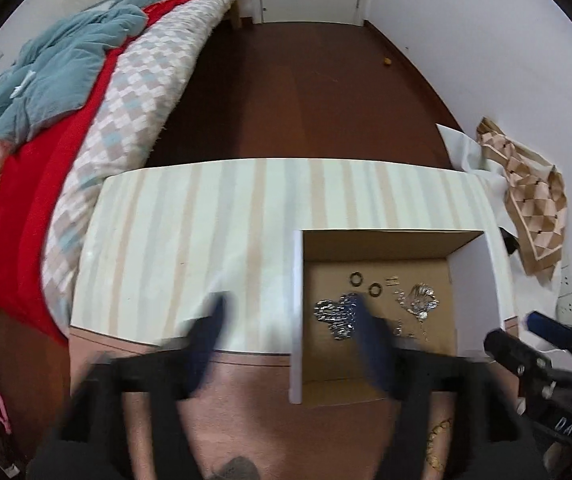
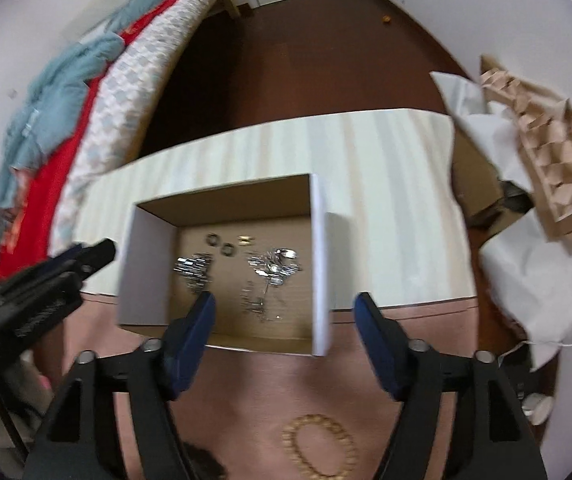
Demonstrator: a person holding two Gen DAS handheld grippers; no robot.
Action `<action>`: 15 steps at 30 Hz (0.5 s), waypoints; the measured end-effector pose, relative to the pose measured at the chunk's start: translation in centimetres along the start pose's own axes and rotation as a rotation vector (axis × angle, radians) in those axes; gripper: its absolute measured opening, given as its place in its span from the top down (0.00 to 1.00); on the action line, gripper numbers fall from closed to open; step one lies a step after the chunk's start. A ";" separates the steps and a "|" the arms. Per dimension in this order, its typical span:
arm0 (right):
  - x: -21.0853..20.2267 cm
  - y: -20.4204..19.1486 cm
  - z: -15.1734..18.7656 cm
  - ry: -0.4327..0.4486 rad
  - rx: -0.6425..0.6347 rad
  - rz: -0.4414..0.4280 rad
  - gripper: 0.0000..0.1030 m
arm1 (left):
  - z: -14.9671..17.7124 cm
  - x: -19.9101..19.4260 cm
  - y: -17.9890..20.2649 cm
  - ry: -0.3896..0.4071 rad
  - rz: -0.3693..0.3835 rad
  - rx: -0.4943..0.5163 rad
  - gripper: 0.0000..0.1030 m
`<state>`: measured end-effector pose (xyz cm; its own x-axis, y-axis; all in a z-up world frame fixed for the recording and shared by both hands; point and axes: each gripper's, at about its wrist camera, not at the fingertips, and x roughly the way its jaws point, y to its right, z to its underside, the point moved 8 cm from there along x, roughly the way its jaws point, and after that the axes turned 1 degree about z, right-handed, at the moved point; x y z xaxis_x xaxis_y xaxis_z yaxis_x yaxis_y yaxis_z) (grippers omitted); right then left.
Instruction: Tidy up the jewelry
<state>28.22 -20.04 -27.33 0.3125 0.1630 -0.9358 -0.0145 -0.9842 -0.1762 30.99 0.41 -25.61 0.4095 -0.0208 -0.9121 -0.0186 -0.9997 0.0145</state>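
Observation:
An open cardboard box (image 1: 470, 280) (image 2: 145, 264), white outside and brown inside, stands on a striped surface (image 1: 205, 220). On its floor lie a silver chain pile (image 1: 334, 314) (image 2: 193, 268), a silver cluster (image 1: 420, 300) (image 2: 273, 264), two dark rings (image 1: 356, 279) (image 2: 213, 240) and a small gold piece (image 1: 392, 280) (image 2: 244, 239). A gold beaded bracelet (image 2: 318, 446) (image 1: 438, 444) rests on the pink cloth in front. My left gripper (image 1: 290, 300) (image 2: 91, 254) hangs open over the box's left wall. My right gripper (image 2: 283, 300) (image 1: 514, 330) hangs open above the box's near right part. Neither holds anything.
A bed with a red, checked and teal cover (image 1: 85, 120) runs along the left. At the right lie crumpled white paper (image 2: 534, 280) and a cardboard divider insert (image 2: 546, 152). Dark brown floor (image 1: 306, 100) stretches behind the striped surface to a door.

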 end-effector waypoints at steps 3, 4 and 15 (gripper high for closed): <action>0.2 0.3 0.3 0.016 -0.032 0.082 0.05 | 0.2 -0.3 -0.2 0.022 -0.020 0.016 0.09; 0.3 0.4 0.3 0.019 -0.038 0.098 0.05 | 0.4 -0.3 -0.1 0.019 -0.019 0.021 0.06; -2.6 0.6 0.1 0.103 -0.042 0.165 0.00 | 1.1 -3.1 0.1 0.075 -0.047 0.038 0.00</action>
<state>27.32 -21.01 -25.02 0.4047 -0.0064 -0.9144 -0.0347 -0.9994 -0.0083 28.74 0.37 -23.18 0.4777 0.0240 -0.8782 -0.0318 -0.9985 -0.0446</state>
